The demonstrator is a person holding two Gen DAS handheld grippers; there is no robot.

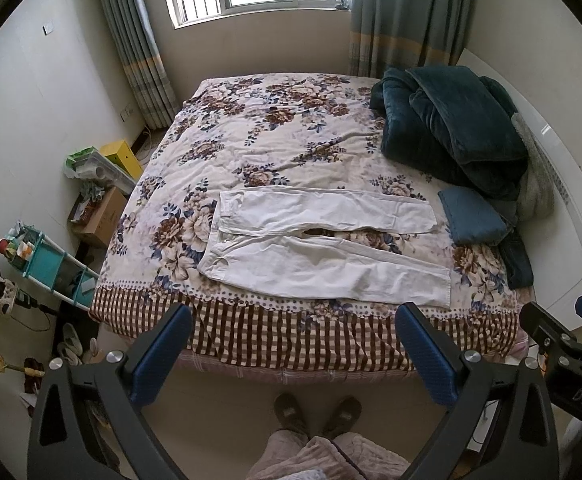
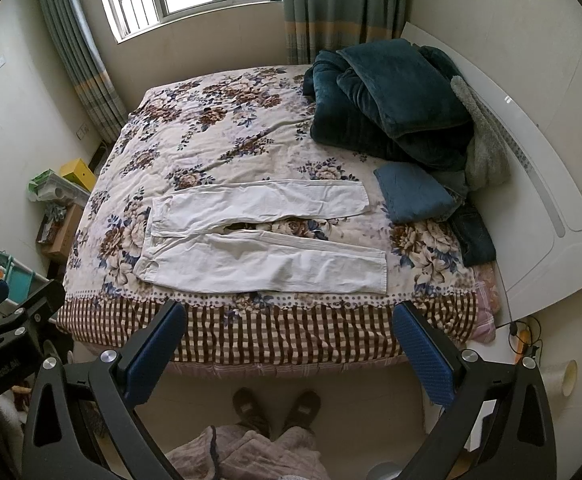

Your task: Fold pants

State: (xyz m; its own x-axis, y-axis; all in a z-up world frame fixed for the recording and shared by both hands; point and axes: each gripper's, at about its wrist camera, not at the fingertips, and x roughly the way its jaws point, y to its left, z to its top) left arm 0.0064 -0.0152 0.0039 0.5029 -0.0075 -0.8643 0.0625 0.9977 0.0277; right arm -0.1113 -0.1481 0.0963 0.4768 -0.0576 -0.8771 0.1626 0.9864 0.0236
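White pants (image 1: pixel 323 240) lie flat on the floral bed cover (image 1: pixel 271 136), waistband to the left, both legs spread to the right with a small gap between them. They also show in the right wrist view (image 2: pixel 267 236). My left gripper (image 1: pixel 293 320) is open and empty, held above the floor in front of the bed's near edge. My right gripper (image 2: pixel 287 316) is open and empty, beside the left one and equally short of the pants. The right gripper's tip shows in the left wrist view (image 1: pixel 563 328).
A dark green blanket pile (image 1: pixel 447 120) and folded blue clothes (image 1: pixel 473 216) sit at the bed's right end by a white headboard (image 1: pixel 571 208). Boxes (image 1: pixel 103 216) and a teal rack (image 1: pixel 51 264) crowd the floor left of the bed. The person's feet (image 1: pixel 315 408) stand below.
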